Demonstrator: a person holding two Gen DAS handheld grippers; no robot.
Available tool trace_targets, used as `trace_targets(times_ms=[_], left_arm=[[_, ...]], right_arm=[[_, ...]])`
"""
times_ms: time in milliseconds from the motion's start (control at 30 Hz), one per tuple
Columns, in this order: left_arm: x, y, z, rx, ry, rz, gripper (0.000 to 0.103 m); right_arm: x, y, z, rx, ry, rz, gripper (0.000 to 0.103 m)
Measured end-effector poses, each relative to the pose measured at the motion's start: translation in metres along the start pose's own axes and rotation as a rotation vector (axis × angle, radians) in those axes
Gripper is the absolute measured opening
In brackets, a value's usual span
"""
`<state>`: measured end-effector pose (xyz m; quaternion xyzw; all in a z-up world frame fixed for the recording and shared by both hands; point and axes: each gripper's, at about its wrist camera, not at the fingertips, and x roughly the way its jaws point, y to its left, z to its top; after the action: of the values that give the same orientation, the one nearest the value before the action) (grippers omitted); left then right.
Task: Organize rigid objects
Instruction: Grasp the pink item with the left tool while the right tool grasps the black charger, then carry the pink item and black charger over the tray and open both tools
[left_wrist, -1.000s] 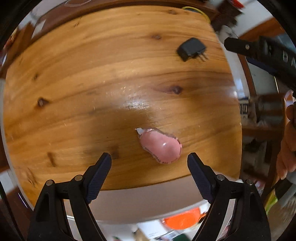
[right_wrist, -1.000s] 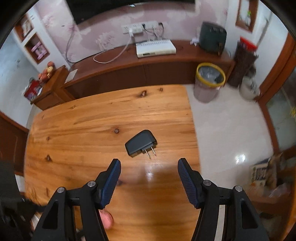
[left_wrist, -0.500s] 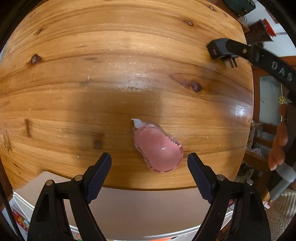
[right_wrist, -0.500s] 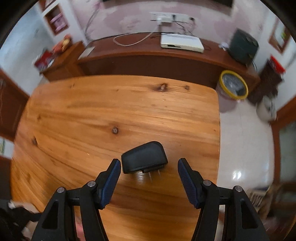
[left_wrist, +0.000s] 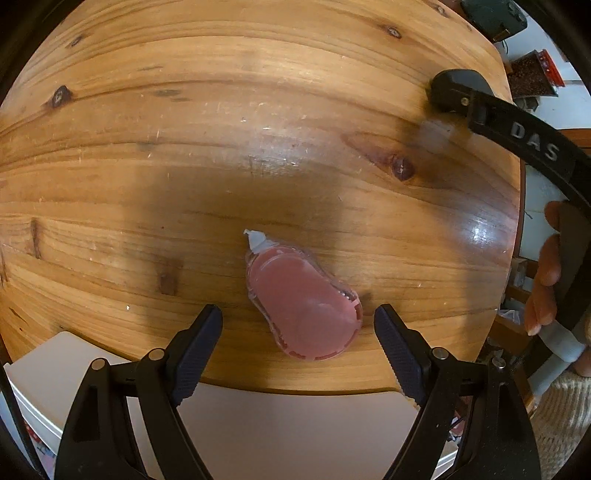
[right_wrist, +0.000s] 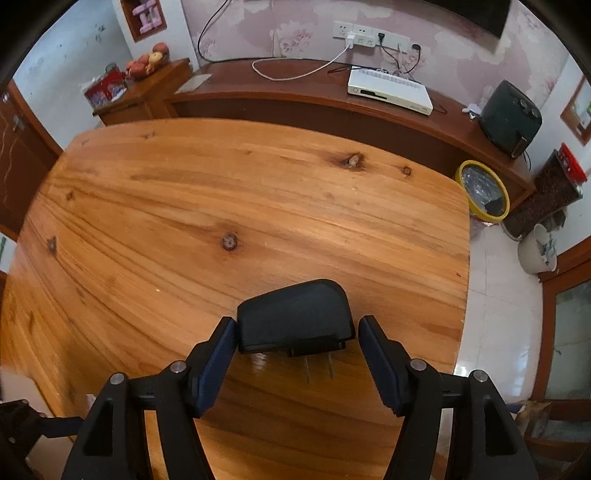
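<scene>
A pink correction-tape dispenser (left_wrist: 301, 299) with a white tip lies on the wooden table (left_wrist: 221, 147) near its front edge. My left gripper (left_wrist: 297, 332) is open, its fingers on either side of the dispenser's near end, not touching it. A black plug adapter (right_wrist: 293, 315) with two metal prongs lies on the table; it also shows in the left wrist view (left_wrist: 448, 90). My right gripper (right_wrist: 295, 341) is open around the adapter, the left finger close to its side, the right finger a little apart.
The table's right edge (right_wrist: 463, 258) drops to a white tiled floor. A yellow-rimmed bin (right_wrist: 482, 192), a dark cabinet with a white box (right_wrist: 389, 92) and a dark appliance (right_wrist: 509, 118) stand beyond the far edge.
Both grippers have moved forward: the left one onto the pink dispenser, the right one onto the black adapter, which now sits between its fingers. Both stay open.
</scene>
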<state>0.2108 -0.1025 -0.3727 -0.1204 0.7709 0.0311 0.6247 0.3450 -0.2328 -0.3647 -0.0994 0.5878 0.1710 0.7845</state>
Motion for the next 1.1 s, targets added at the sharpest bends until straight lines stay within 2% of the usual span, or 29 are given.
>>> trace_targets(times_ms=[133, 233, 300, 333, 367, 533, 733, 933, 1100], left_arm=[[0.001, 0.001, -0.004, -0.014, -0.017, 0.025, 0.082], [0.006, -0.005, -0.008, -0.010, -0.013, 0.029, 0.079], [0.005, -0.006, -0.011, -0.003, -0.023, 0.039, 0.071], [0.003, -0.005, -0.011, 0.001, -0.028, 0.040, 0.058], [0.001, -0.006, -0.012, 0.009, -0.037, 0.045, 0.054], [-0.002, -0.001, -0.008, 0.011, -0.046, 0.040, 0.054], [-0.030, 0.007, -0.013, 0.019, -0.134, 0.043, 0.054], [-0.075, 0.011, -0.031, 0.033, -0.235, 0.022, 0.054], [-0.116, 0.020, -0.052, 0.045, -0.316, 0.007, 0.054]], right_arm=[[0.005, -0.001, -0.001, 0.003, -0.010, -0.001, 0.068], [0.004, -0.002, -0.001, 0.011, -0.033, -0.005, 0.063], [0.005, -0.003, -0.001, 0.025, -0.031, -0.011, 0.063], [0.006, -0.002, 0.000, 0.029, -0.029, -0.014, 0.063], [0.006, -0.002, 0.000, 0.036, -0.026, -0.019, 0.063], [0.000, 0.005, -0.006, 0.049, -0.038, -0.023, 0.063], [-0.026, 0.010, -0.020, 0.064, -0.082, 0.006, 0.063], [-0.079, 0.017, -0.036, 0.096, -0.167, 0.043, 0.063], [-0.147, 0.032, -0.058, 0.104, -0.281, 0.076, 0.063]])
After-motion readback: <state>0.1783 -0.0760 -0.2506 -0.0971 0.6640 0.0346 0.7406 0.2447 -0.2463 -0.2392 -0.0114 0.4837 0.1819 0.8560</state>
